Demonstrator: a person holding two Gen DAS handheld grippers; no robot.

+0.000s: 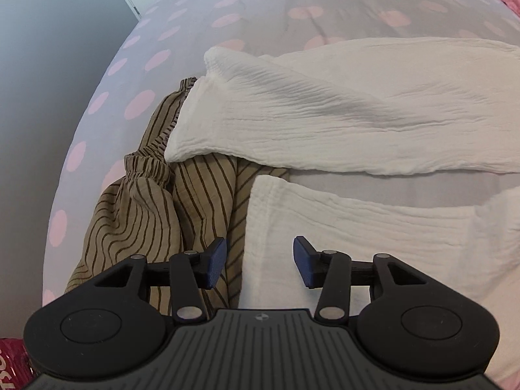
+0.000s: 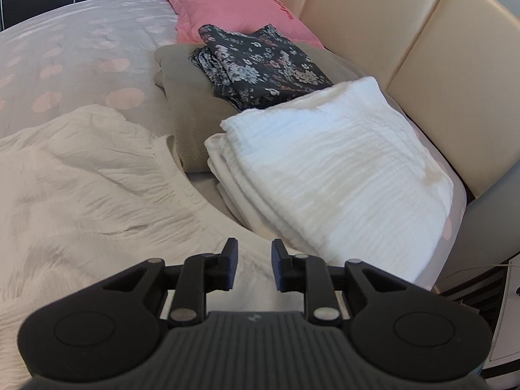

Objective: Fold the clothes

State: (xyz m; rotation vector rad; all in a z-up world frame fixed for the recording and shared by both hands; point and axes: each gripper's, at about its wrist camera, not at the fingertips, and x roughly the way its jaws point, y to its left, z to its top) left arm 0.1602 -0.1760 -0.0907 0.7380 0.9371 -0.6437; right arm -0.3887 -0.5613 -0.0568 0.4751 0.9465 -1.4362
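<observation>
Polka-dot bed (image 2: 81,52) carries white garment (image 2: 81,188), folded clothes (image 2: 341,169), pink pillow (image 2: 234,3).

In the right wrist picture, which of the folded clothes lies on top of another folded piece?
The dark flowered garment. It rests on the folded beige one; the folded white one lies beside them, on the bed.

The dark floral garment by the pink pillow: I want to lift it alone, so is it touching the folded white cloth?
Touching. In the right wrist view the folded white cloth overlaps the near edge of the dark floral garment, with no gap showing between them.
</observation>
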